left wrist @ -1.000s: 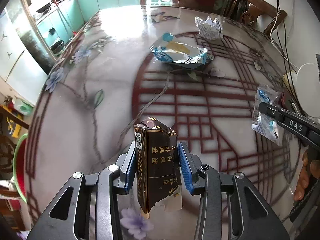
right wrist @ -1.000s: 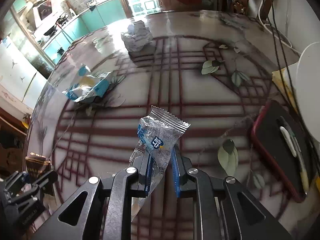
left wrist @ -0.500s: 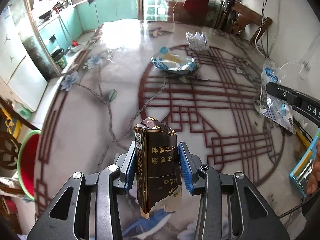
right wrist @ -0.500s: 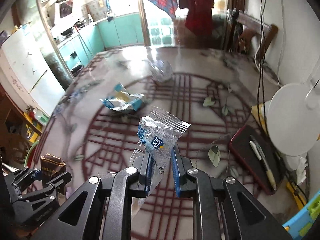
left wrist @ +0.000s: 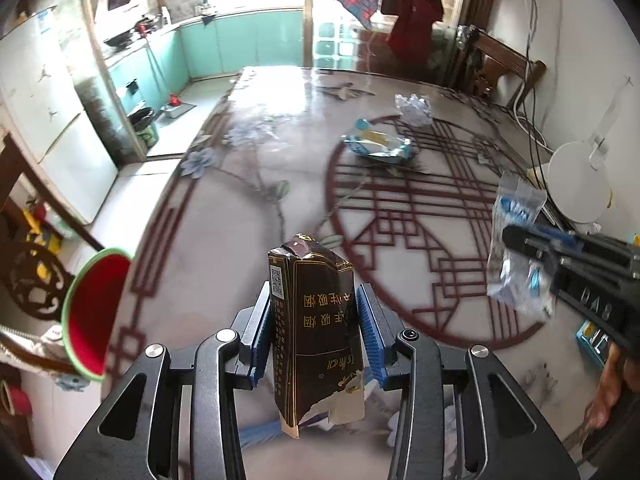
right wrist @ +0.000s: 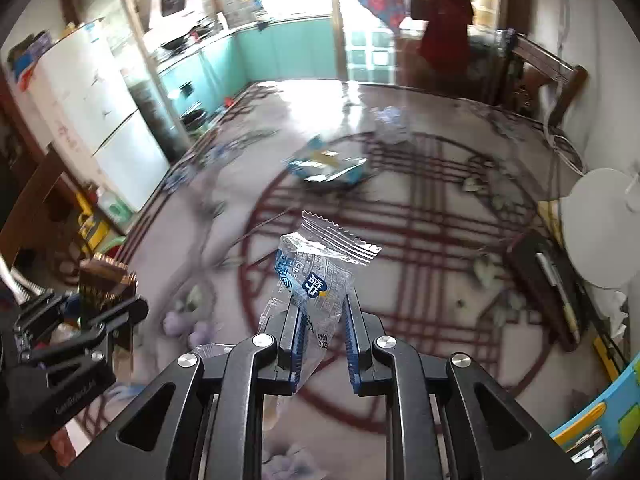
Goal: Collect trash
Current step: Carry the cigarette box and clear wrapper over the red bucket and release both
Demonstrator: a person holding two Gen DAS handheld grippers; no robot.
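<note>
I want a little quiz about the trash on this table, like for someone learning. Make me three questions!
1. True or false: the left claw is shut on a dark cigarette pack.
2. What does the right claw hold?
A. a clear snack wrapper with blue print
B. a crumpled white paper
C. a pen
3. Fill in: two pieces of trash lie on the table, a blue and white packet and, farther away, a crumpled ____ wrapper.

Key: 1 true; 2 A; 3 white.
</note>
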